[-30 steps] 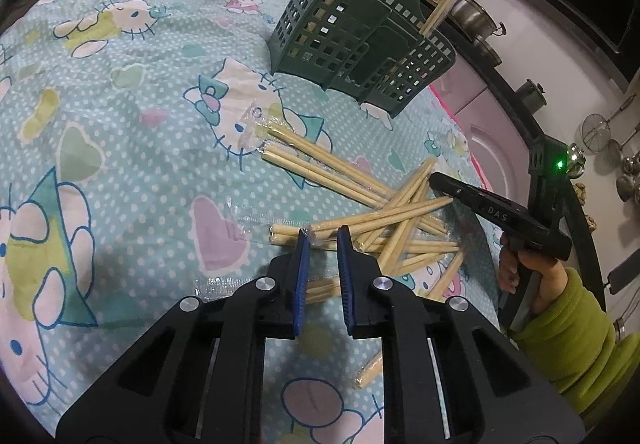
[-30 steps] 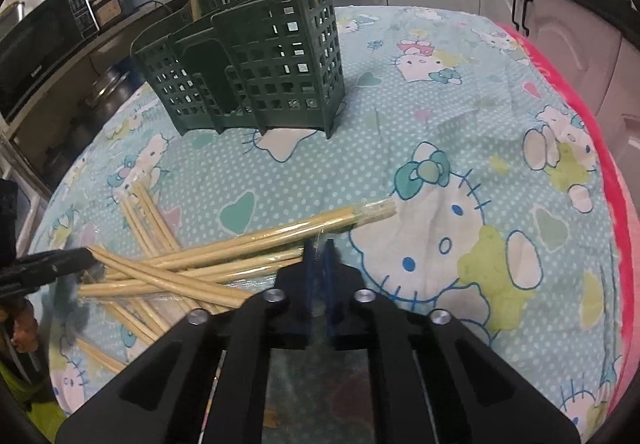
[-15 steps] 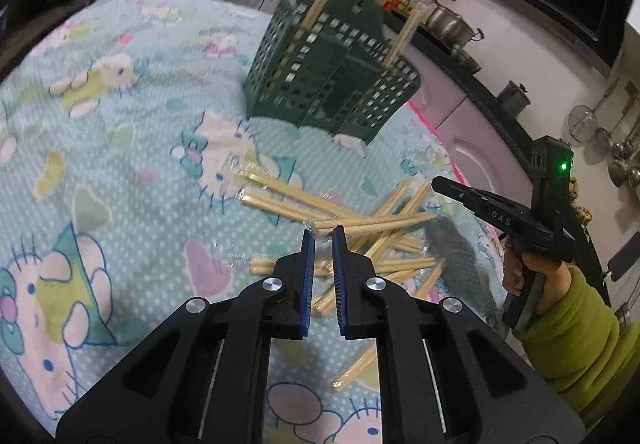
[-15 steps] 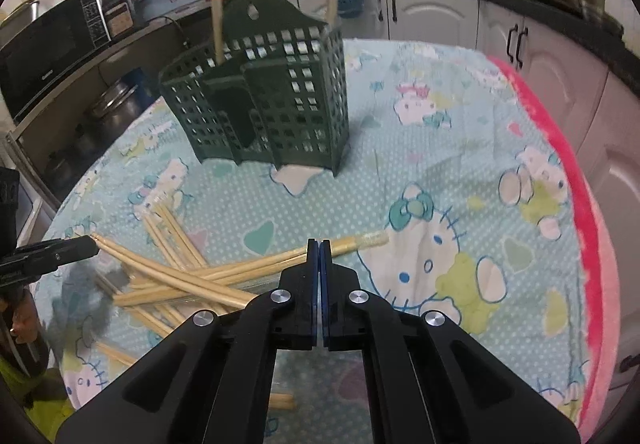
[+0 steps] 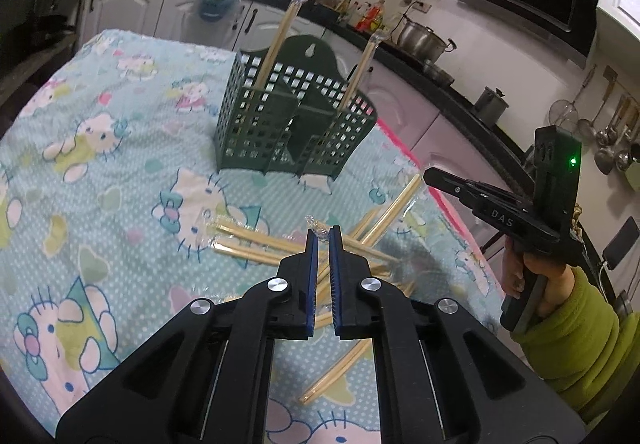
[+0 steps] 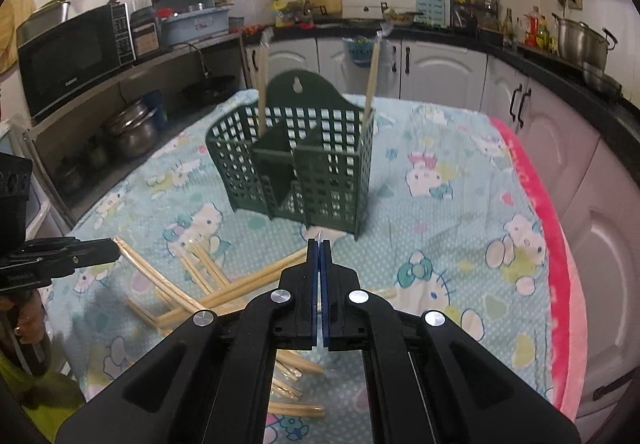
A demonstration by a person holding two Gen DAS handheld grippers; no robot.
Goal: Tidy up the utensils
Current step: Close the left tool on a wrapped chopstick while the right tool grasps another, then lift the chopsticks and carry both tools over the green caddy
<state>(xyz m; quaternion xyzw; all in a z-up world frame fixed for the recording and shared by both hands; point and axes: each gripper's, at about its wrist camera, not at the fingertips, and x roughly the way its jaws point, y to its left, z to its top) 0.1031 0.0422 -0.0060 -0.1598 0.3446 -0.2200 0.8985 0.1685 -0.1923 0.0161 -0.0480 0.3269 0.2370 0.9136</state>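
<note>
A dark green slotted holder point(image 5: 280, 132) point(image 6: 320, 172) stands on the cartoon-cat tablecloth, with two wrapped chopstick pairs point(image 5: 280, 32) point(image 5: 362, 64) upright in it. Several more wrapped pairs point(image 5: 256, 244) point(image 6: 248, 284) lie scattered in front. My left gripper point(image 5: 323, 234) point(image 6: 116, 250) is closing, and a crinkled wrapper end is pinched at its tips. That pair point(image 6: 152, 276) slopes down from them. My right gripper point(image 6: 319, 242) point(image 5: 427, 174) is shut on a thin wrapper edge, and another pair point(image 5: 396, 204) hangs below its tip.
The tablecloth point(image 5: 120, 148) ends in a pink edge point(image 6: 560, 284) on the right. Kitchen cabinets and counters ring the table, with a microwave point(image 6: 72, 56) at left and pots point(image 5: 424, 38) behind. A person's green sleeve point(image 5: 580, 324) holds the right gripper.
Both grippers have lifted away from the table, each taking a chopstick pair up by its wrapper. The left jaws have narrowed onto the wrapper end. The right jaws stayed shut.
</note>
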